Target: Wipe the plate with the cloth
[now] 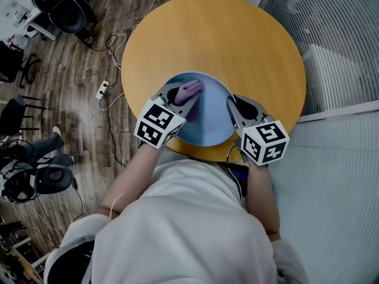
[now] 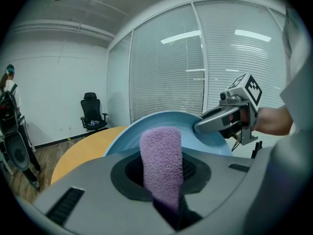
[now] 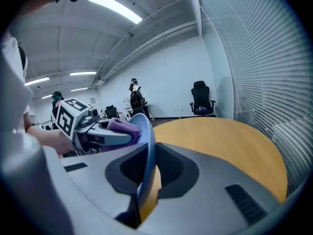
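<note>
The right gripper (image 1: 233, 104) is clamping the blue plate (image 1: 207, 120) by its right rim, its jaws nearly together with only the thin edge standing between them. It is holding the plate over the near edge of the round wooden table (image 1: 213, 34), on the side closest to the person. In the right gripper view the plate is showing edge-on and rising steeply from the jaws, so it is being held tilted rather than lying flat on the table. The left gripper (image 1: 186, 96) is pinching a folded purple cloth (image 1: 190, 89), with the jaws closed on its lower part and the free end sticking up past the tips. That end is lying against the plate's hollow face, on the part farthest in over the table and toward its left side. The two grippers are facing each other across the plate above the table's near edge. Left of the table, a white power strip (image 1: 102, 90) is lying on the wooden floor (image 1: 77, 70) among loose cables.
</note>
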Tool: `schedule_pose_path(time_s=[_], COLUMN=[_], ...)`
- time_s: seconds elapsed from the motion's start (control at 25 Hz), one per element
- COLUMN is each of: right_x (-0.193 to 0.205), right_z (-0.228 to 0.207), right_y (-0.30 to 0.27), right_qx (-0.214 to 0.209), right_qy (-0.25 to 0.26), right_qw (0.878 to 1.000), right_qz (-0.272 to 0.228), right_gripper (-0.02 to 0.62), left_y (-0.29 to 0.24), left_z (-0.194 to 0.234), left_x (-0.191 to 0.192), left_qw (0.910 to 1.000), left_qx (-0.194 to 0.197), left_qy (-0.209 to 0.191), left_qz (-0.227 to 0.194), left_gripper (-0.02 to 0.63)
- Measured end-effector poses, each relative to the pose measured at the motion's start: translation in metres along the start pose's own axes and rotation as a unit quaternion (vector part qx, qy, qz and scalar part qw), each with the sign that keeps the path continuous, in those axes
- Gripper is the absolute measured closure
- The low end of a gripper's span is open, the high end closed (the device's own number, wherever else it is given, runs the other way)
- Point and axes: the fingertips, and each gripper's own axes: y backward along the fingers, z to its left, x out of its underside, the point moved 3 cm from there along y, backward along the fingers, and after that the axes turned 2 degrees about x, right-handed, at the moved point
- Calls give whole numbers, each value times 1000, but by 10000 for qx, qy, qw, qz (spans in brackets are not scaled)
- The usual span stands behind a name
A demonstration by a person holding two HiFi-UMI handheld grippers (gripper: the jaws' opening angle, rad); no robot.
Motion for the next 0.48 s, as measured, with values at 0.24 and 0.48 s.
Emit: schedule_pose_path(time_s=[0.24,0.48], right_x=[-4,-6], right_z=[-7,-12], right_y=[4,10], right_qx=[71,160], right_qy=[-25,-121], right_qw=[10000,9998], right_qz=[-32,-86], right_gripper=[557,557], left_y=[1,1], left_z=[11,16], left_x=[0,-1], left_qw=[9998,9997], left_qx=[-183,-225], left_qy=[-4,-7], left_qz=[87,129], left_gripper=[523,523])
